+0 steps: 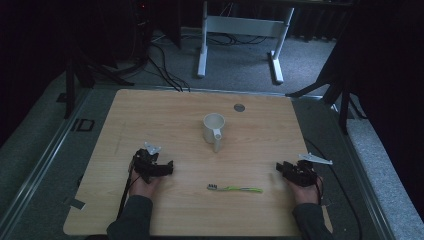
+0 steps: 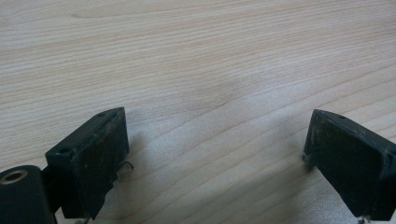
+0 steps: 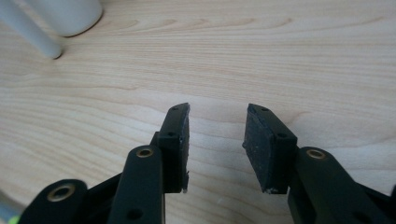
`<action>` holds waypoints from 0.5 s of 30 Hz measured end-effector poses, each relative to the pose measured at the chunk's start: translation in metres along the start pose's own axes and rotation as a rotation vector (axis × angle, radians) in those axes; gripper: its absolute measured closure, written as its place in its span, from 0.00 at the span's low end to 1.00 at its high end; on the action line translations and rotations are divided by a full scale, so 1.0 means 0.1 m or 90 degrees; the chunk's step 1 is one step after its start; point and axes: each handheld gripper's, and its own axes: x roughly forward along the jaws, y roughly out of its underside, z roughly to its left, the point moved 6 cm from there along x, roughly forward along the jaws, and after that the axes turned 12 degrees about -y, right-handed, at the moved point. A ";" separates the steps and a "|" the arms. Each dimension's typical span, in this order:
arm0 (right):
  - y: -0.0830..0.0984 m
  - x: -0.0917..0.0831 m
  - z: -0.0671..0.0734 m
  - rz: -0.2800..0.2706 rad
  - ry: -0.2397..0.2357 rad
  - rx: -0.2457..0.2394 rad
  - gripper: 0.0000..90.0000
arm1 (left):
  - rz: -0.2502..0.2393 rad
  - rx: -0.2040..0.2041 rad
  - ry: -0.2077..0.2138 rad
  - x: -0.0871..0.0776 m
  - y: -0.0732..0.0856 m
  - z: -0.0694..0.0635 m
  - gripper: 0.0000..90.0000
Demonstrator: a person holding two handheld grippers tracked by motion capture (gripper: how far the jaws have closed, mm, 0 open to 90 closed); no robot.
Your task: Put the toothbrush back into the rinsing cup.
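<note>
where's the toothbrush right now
In the high view the toothbrush lies flat on the table near its front edge, between the left gripper and the right gripper, closer to the right one, below the white mug.

Matt wood-grain table (image 1: 165, 112), glossy white mug (image 1: 213, 128)

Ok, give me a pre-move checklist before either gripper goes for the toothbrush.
1. Left gripper open, nothing between its jaws: ok.
2. Right gripper open, only bare wood between its jaws: ok.
3. Toothbrush lying flat on the table, between the two grippers and free of both: ok.
4. White mug upright, handle toward the person, set back from the toothbrush: ok.
5. Inside of the mug free to take something: cannot tell, the high view is too dim.
6. Path from the right gripper to the toothbrush's green handle unobstructed: ok.
</note>
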 end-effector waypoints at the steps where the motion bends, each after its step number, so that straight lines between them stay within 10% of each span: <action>1: -0.01 -0.01 0.01 0.002 -0.002 -0.004 0.66 | -0.001 0.000 0.000 0.00 0.00 0.00 0.08; 15: -0.24 -0.19 0.20 0.065 -0.016 -0.102 0.65 | 0.000 0.000 0.001 0.00 0.00 0.00 0.08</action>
